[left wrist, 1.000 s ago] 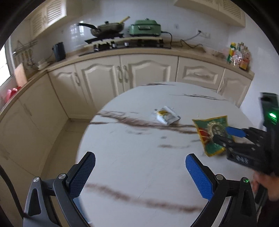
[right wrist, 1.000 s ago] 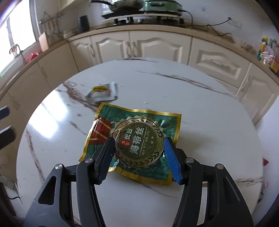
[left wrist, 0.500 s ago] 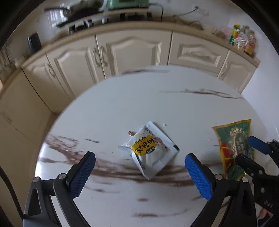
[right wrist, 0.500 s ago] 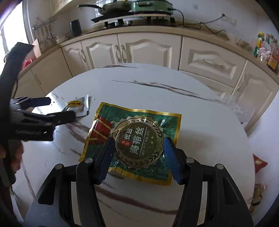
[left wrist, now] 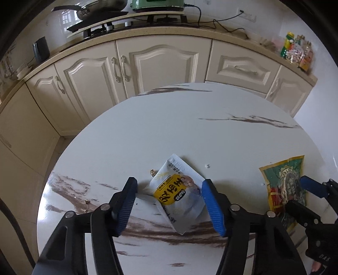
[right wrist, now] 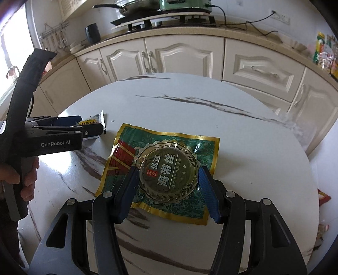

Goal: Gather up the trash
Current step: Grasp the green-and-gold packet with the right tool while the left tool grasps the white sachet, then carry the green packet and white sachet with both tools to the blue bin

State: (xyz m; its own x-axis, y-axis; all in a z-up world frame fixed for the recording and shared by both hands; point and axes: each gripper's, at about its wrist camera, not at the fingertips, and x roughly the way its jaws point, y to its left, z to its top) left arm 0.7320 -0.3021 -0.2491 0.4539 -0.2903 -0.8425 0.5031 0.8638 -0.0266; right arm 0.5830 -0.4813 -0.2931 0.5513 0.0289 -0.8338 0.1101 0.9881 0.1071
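Observation:
A white snack packet (left wrist: 175, 190) with a yellow label lies on the round marble table (left wrist: 169, 127). My left gripper (left wrist: 169, 182) straddles it, jaws closing, and both blue pads touch its buckled edges. In the right wrist view the left gripper (right wrist: 90, 124) shows from the side, with the white snack packet (right wrist: 97, 118) sticking out past its fingers. A green and gold food packet (right wrist: 164, 143) lies flat on the table (right wrist: 232, 137). My right gripper (right wrist: 168, 169) is shut on its round bulge. The green packet (left wrist: 281, 175) and right gripper (left wrist: 297, 192) also appear at the left view's right edge.
Small crumbs (left wrist: 152, 172) lie beside the white packet. Cream cabinets (left wrist: 164, 63) curve around behind the table, with a frying pan (left wrist: 101, 9) and green appliance (left wrist: 156, 4) on the counter. Bottles (left wrist: 295, 50) stand at its right end. A red wrapper (right wrist: 324, 195) lies on the floor.
My left gripper swept across the table to the white packet, came down over it and narrowed its jaws from wide open. The right gripper kept its grip on the green packet.

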